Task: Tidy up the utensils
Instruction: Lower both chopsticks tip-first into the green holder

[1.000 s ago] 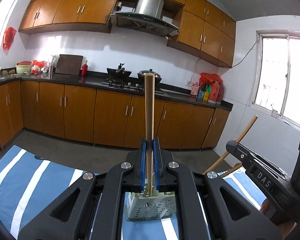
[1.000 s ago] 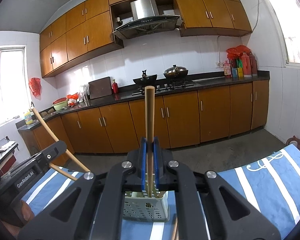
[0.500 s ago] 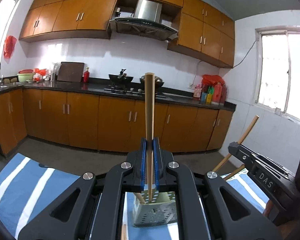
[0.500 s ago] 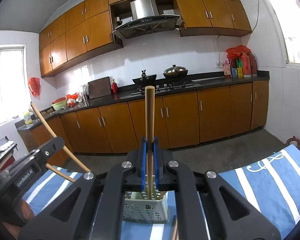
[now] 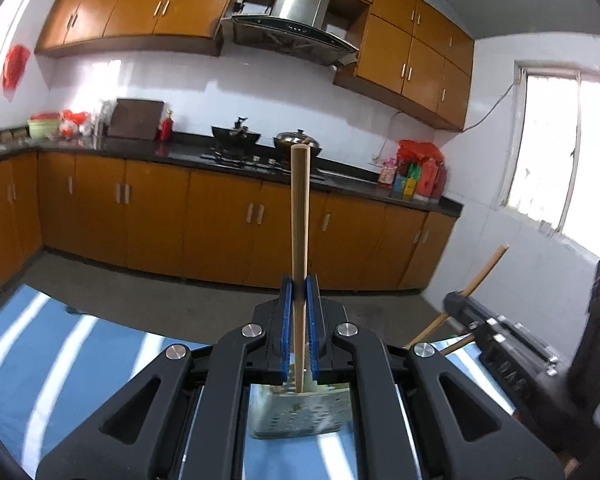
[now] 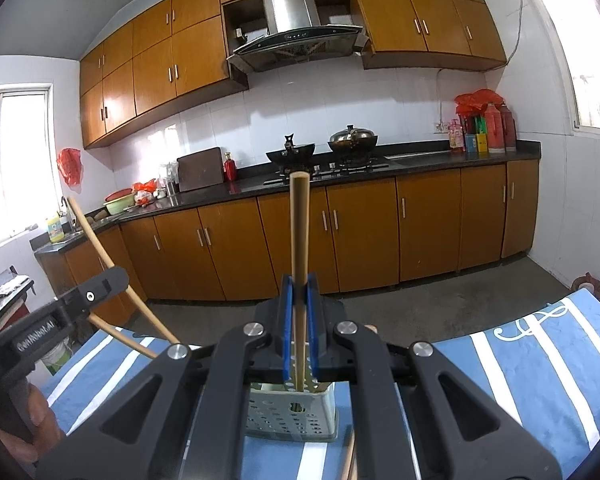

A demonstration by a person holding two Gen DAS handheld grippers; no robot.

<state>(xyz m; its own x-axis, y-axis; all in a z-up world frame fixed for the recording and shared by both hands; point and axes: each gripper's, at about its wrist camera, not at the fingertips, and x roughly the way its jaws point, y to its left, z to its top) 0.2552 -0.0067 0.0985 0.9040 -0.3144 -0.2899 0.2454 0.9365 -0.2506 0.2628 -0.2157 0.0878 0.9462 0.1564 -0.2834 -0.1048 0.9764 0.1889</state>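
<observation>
Holding: left gripper [image 5: 300,320] and right gripper [image 6: 300,320] each stay clamped on an upright wooden chopstick [image 5: 300,240] [image 6: 299,248].
Change: left view has shifted slightly; right unchanged.
Holder: perforated pale plastic utensil basket [image 6: 292,416], directly below the sticks, on a blue-and-white striped cloth [image 6: 540,360].

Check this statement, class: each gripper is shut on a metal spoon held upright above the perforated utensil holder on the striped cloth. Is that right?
Not quite. Each gripper holds a wooden chopstick, not a metal spoon: the left gripper on one chopstick, the right gripper on another, both above the utensil holder on the striped cloth. Both wrist views show it.
</observation>
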